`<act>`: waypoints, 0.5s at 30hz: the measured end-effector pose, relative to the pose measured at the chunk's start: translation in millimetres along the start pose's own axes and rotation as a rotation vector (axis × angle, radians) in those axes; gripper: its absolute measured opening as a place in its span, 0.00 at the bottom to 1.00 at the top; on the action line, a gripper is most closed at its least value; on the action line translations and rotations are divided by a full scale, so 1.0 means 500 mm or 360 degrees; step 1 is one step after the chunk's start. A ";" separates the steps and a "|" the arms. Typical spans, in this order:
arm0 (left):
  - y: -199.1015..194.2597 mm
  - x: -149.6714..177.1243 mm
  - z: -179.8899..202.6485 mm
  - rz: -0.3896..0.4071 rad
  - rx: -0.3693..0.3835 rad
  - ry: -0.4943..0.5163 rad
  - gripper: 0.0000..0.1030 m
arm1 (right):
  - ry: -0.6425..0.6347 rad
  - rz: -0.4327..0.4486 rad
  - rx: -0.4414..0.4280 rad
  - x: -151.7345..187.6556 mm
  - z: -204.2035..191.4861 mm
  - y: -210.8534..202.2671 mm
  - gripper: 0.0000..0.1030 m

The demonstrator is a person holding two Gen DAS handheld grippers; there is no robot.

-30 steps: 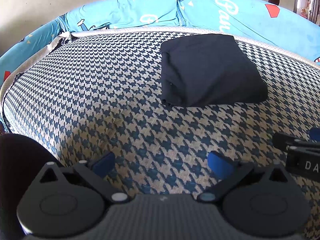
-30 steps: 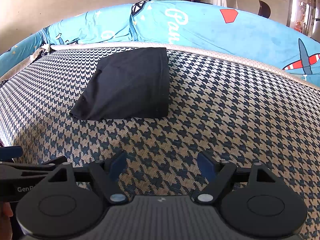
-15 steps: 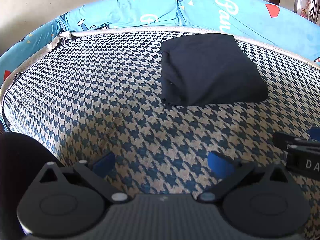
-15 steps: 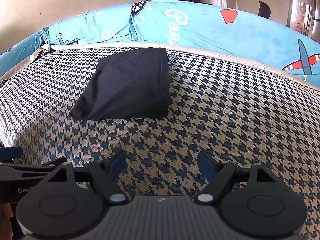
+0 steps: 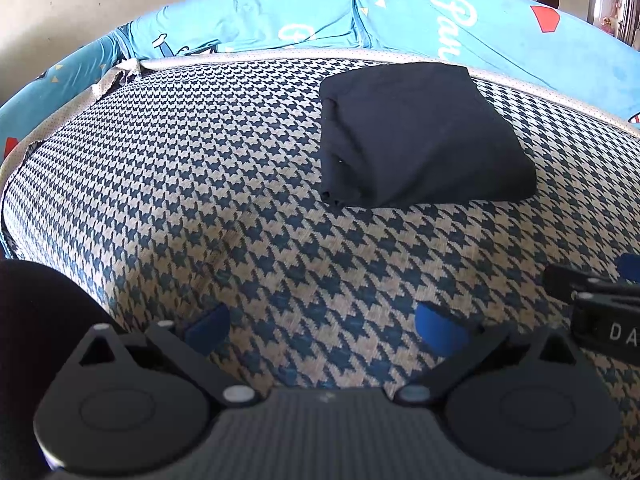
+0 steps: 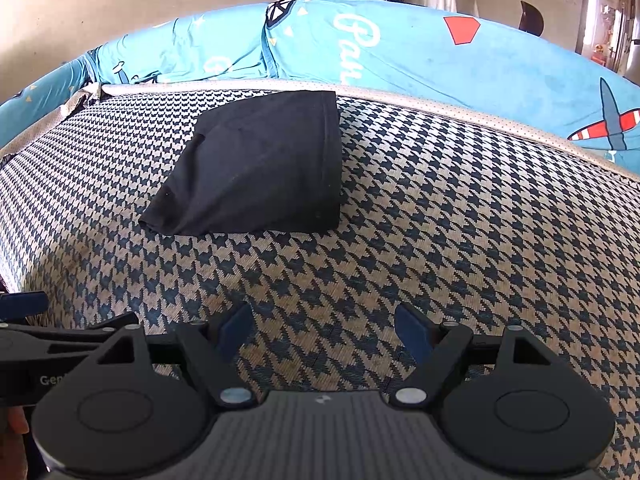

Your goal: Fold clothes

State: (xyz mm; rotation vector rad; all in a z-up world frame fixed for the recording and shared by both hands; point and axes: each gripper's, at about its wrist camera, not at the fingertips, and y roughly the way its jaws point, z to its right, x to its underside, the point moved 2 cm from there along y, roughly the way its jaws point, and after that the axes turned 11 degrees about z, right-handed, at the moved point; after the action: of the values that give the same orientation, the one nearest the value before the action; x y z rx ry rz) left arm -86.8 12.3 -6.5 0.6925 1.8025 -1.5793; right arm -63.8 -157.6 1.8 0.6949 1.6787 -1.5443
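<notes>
A black garment [image 5: 420,136] lies folded into a compact rectangle on the houndstooth seat [image 5: 240,200], near the back cushions. In the right wrist view the same black garment [image 6: 260,168] rests left of centre. My left gripper [image 5: 322,324] hovers open over the seat's front part, well short of the garment, with nothing between its blue pads. My right gripper [image 6: 324,330] is also open and empty, near the front of the houndstooth seat [image 6: 460,240]. Each gripper shows at the edge of the other's view.
Blue patterned back cushions [image 6: 420,48] run behind the seat, with a pale piped seam [image 5: 280,54] in front of them. A dark rounded shape [image 5: 36,320] sits at the lower left of the left wrist view. Chairs and a wall stand beyond the sofa.
</notes>
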 end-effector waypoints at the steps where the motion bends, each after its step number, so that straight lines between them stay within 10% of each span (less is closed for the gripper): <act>1: 0.001 0.001 0.000 -0.0001 0.0002 0.0001 1.00 | 0.0000 -0.0001 0.0002 0.000 0.000 0.000 0.77; 15: 0.011 0.006 0.003 -0.0040 0.0029 -0.0007 1.00 | 0.0013 -0.0012 0.0010 0.001 0.001 0.004 0.77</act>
State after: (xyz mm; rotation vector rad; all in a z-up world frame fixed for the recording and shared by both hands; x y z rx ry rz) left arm -84.5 11.7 -12.4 0.6763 1.8022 -1.6146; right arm -62.4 -157.7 0.3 0.6998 1.6847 -1.5547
